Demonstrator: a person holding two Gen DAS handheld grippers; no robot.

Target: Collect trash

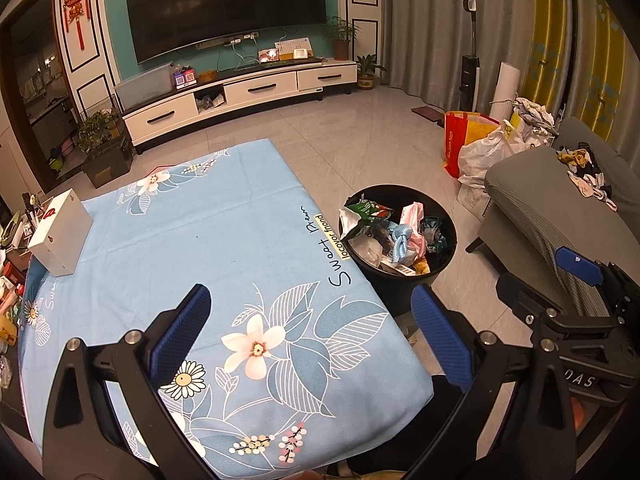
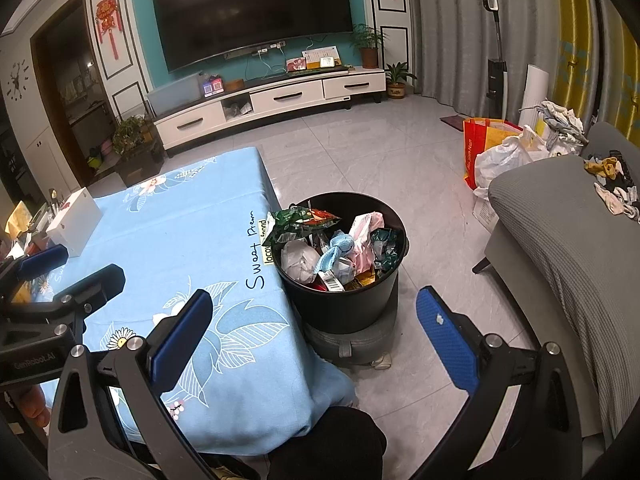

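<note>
Warm ceiling lamps light the room evenly; their bulbs glare as white spots on the big black wall-mounted television screen [image 1: 228, 4]. Fisheye bending curves the grey pleated curtains [image 2: 452, 28], dark vignette fills corners, and focus stays fairly sharp throughout

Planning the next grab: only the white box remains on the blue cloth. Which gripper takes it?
Left, probably. The white box sits at the table's far left, nearer the open left gripper. The right gripper, also open and empty, hangs over by the bin.
</note>
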